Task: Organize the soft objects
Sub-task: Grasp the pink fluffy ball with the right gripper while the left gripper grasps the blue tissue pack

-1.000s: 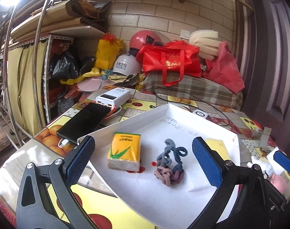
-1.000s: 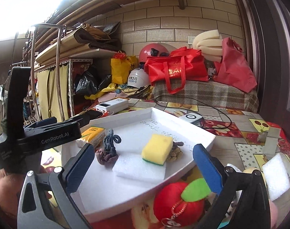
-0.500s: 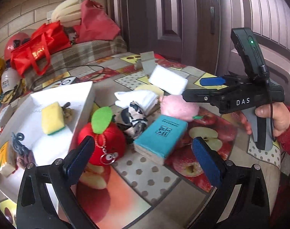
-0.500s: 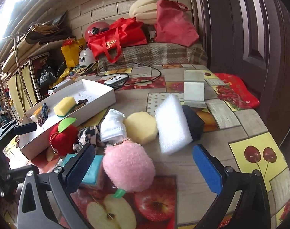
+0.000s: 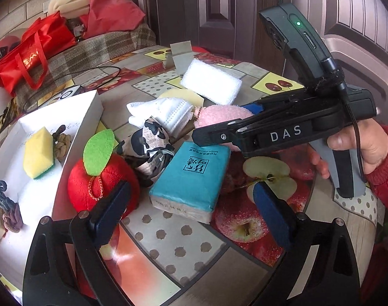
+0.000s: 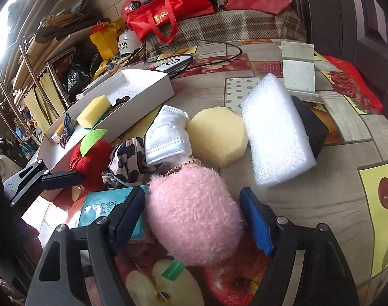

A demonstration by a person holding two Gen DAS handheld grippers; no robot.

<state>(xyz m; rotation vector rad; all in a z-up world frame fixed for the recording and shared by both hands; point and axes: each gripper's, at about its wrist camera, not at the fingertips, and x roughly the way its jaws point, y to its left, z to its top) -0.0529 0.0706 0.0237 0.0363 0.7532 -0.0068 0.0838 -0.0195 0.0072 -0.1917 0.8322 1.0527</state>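
Observation:
My right gripper (image 6: 191, 216) straddles a pink plush ball (image 6: 194, 214). Its jaws are closing, and the pads are just at the fluff without squeezing it. My left gripper (image 5: 190, 199) hangs over the near end of a teal tissue pack (image 5: 194, 173). Its jaws are wide, closing slightly, and clear of the pack. A red plush apple (image 5: 99, 178), a leopard-print cloth (image 5: 150, 142) and a white mask (image 5: 166, 112) lie beside them. The white tray (image 5: 92, 107) at the left holds a yellow sponge (image 5: 38, 153) and knotted cords.
A white foam block (image 6: 275, 132) leans on a black box, with a pale yellow sponge (image 6: 217, 135) beside it. A folded card stand (image 6: 298, 74), a cable and a charger lie farther back. Red bags and helmets pile against the brick wall. A door stands to the right.
Both grippers swung right from the tray to the pile of soft things. The right one came down around the pink ball and narrowed. The left one now sits over the teal pack.

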